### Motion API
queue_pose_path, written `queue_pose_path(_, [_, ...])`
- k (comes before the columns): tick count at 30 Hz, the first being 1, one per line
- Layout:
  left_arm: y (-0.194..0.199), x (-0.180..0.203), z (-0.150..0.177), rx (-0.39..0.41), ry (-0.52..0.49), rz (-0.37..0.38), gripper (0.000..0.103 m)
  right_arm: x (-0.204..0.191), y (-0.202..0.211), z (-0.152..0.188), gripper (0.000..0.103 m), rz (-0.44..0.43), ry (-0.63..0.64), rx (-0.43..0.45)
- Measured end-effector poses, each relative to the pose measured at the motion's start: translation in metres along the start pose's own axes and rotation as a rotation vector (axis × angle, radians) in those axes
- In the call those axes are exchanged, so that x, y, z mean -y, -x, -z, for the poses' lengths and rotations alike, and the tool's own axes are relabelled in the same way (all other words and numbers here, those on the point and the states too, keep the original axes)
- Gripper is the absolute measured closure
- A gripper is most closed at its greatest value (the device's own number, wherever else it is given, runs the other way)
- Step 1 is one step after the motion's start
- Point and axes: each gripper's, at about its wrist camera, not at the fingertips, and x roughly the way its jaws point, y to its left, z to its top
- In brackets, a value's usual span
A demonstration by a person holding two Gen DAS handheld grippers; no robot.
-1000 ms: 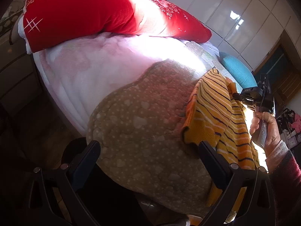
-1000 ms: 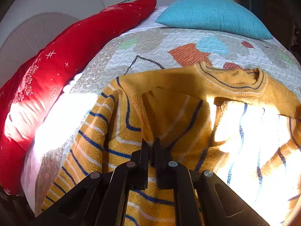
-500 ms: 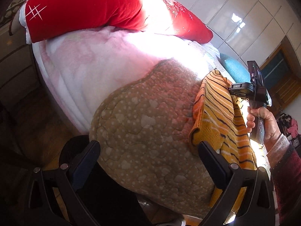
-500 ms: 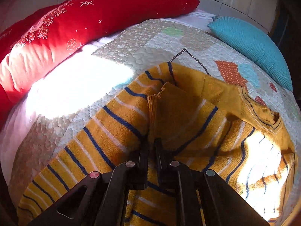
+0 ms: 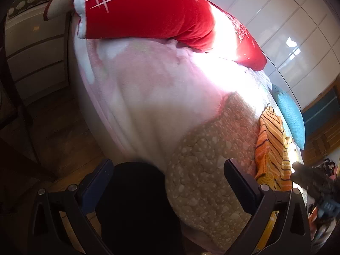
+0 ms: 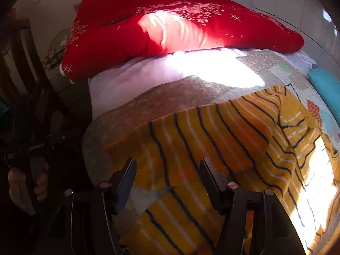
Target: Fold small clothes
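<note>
A yellow sweater (image 6: 212, 138) with dark blue and white stripes lies on the quilted bed cover, one part folded over its body. My right gripper (image 6: 167, 170) hovers just over its near edge; its jaws are opening and the pads press on nothing. In the left wrist view the sweater (image 5: 269, 148) shows as a narrow strip at the right, with the right gripper (image 5: 314, 184) blurred beside it. My left gripper (image 5: 167, 178) stands open and empty over the bed's corner, apart from the sweater. A hand (image 6: 25, 180) holds that left gripper (image 6: 31, 148) at the dark left edge.
A long red cushion (image 6: 180, 27) lies along the bed's far side. A blue pillow (image 5: 289, 119) sits beyond the sweater. A pink blanket (image 5: 159, 97) and a dotted quilt (image 5: 208, 165) cover the bed. White cupboard doors (image 5: 286, 31) stand behind; wooden floor (image 5: 53, 131) lies left.
My right gripper let go of the sweater's folded part, opened its jaws and swung left with a roll. My left gripper drifted left, away from the sweater, and stayed open.
</note>
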Motion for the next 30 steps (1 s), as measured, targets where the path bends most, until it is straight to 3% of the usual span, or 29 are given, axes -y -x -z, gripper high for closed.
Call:
queue_pose_path(2, [0.003,-0.007,-0.002,0.004,0.019,-0.011,0.000,-0.033,-0.011,0.011,0.034,0.003,0.103,-0.004])
queue_pose_path(7, [0.009,-0.014,-0.006,0.024,0.032,-0.033,0.000,-0.084,-0.054,0.029,0.038,0.210,0.381,-0.005])
queue_pose_path(8, [0.008,-0.014,-0.005,0.024,0.035,-0.031,0.000,-0.083,-0.058,0.026,0.062,0.218,0.380,-0.004])
queue_pose_path(9, [0.007,-0.012,-0.006,0.020,0.036,-0.029,0.000,-0.080,-0.062,0.020,0.078,0.191,0.339,-0.018])
queue_pose_path(11, [0.005,-0.010,-0.006,0.014,0.033,-0.022,0.000,-0.067,-0.058,-0.001,0.094,0.153,0.231,-0.008])
queue_pose_path(16, [0.008,0.003,-0.007,0.014,0.011,0.011,0.000,-0.047,-0.013,-0.077,0.095,0.171,0.104,0.149])
queue_pose_path(20, [0.012,0.017,-0.010,0.025,-0.017,0.033,0.000,-0.025,0.065,-0.150,0.095,0.163,-0.011,0.348])
queue_pose_path(23, [0.014,0.028,-0.012,0.025,-0.036,0.054,0.000,0.008,0.126,-0.185,0.095,0.164,-0.137,0.472])
queue_pose_path(26, [0.015,0.039,-0.013,0.026,-0.061,0.071,0.000,0.054,0.172,-0.195,0.095,0.180,-0.286,0.536])
queue_pose_path(30, [0.015,0.051,-0.011,0.028,-0.088,0.077,0.000,0.129,0.206,-0.163,0.095,0.286,-0.459,0.538])
